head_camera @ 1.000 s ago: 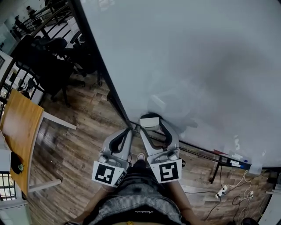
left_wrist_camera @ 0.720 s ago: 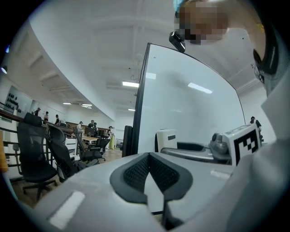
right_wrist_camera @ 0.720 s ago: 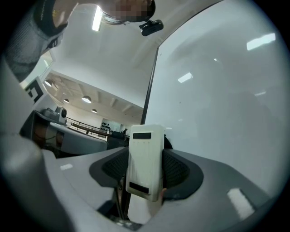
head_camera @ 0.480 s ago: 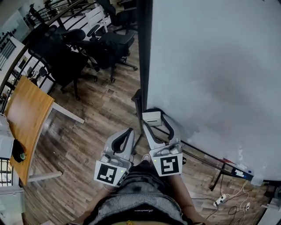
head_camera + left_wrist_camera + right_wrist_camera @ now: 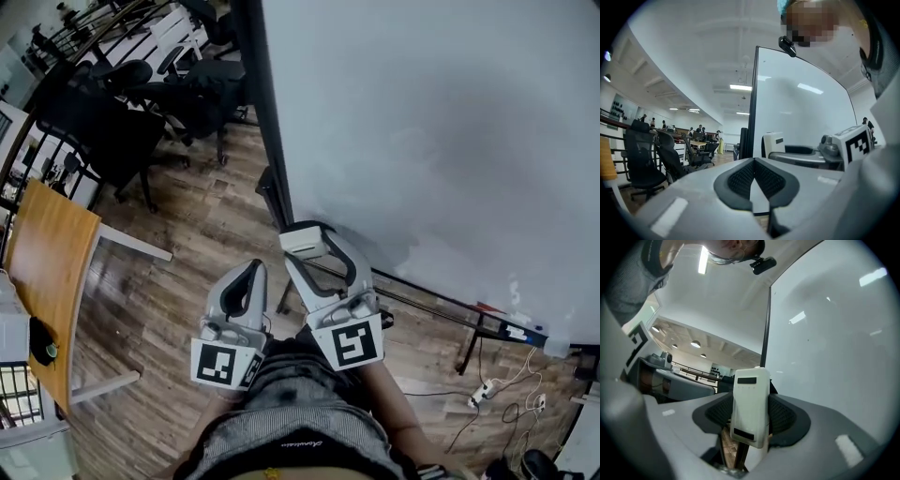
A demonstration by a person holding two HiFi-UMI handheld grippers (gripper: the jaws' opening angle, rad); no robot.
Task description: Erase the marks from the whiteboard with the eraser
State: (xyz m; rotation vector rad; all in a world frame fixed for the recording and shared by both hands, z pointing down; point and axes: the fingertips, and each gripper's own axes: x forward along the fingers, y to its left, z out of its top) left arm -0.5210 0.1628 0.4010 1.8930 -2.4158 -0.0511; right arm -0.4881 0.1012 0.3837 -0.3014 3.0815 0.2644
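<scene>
Left claw [image 5: 753, 164]: your jaws are pressed together with nothing in them, held low beside the right one.
Right claw [image 5: 311, 246]: you're pinching the white eraser [image 5: 751, 406] upright between the pads.
Eraser position: at the lower left corner of the whiteboard [image 5: 441, 141], just by its dark edge; can't tell if it touches.
Whiteboard: faint grey smears across the surface.
Floor [image 5: 187, 253]: wood planks below you.
Far left: wooden worktop [image 5: 52, 272], black office chairs [image 5: 131, 122] beyond.
</scene>
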